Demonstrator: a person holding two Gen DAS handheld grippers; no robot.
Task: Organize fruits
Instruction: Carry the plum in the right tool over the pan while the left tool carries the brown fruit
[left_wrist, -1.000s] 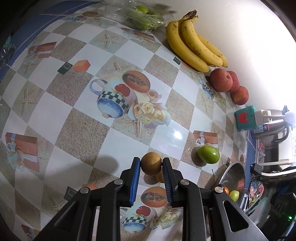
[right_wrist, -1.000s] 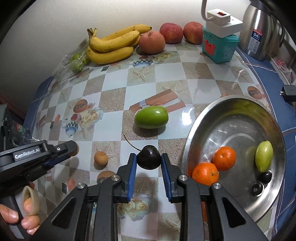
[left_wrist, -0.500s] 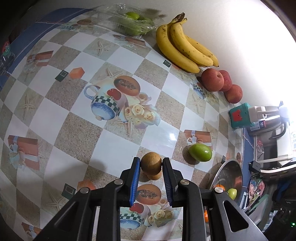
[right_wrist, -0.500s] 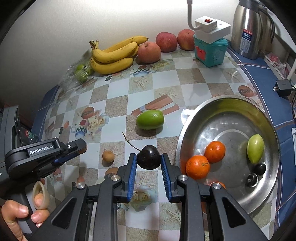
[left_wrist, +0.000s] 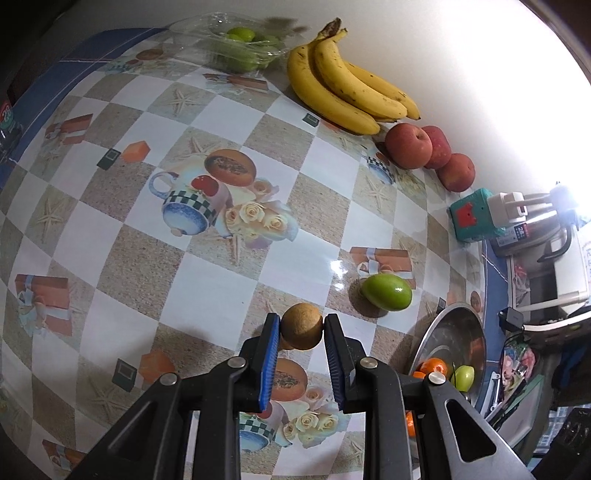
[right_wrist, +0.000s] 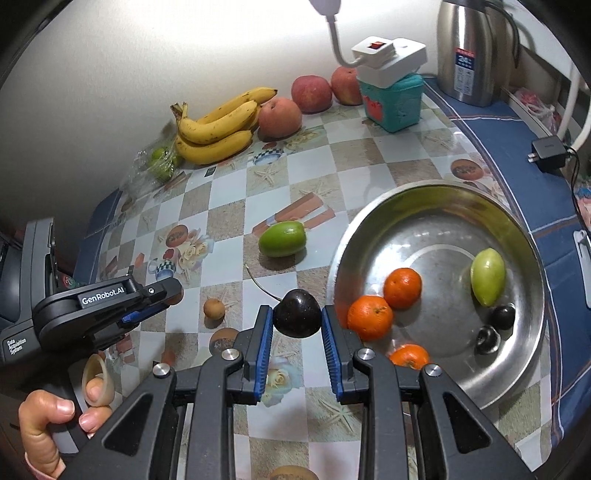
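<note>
My left gripper (left_wrist: 301, 325) is shut on a small round brown fruit (left_wrist: 301, 326), held above the patterned tablecloth. It also shows in the right wrist view (right_wrist: 173, 295) at the left. My right gripper (right_wrist: 297, 317) is shut on a dark cherry (right_wrist: 297, 314) with a thin stem, held just left of the steel bowl (right_wrist: 517, 229). The bowl holds three oranges (right_wrist: 369, 317), a green fruit (right_wrist: 487, 277) and two dark cherries (right_wrist: 502, 317). A second small brown fruit (right_wrist: 214, 308) and a green fruit (right_wrist: 282, 238) lie on the cloth.
Bananas (right_wrist: 218, 129), three red apples (right_wrist: 279, 118) and a clear bag of green fruits (right_wrist: 159, 166) lie along the back wall. A teal box with a white power strip (right_wrist: 391, 92), a steel kettle (right_wrist: 469, 48) and a charger (right_wrist: 548, 153) stand at the right.
Both grippers have risen with their fruits held; the table looks farther away. The right gripper has drifted toward the bowl's left rim.
</note>
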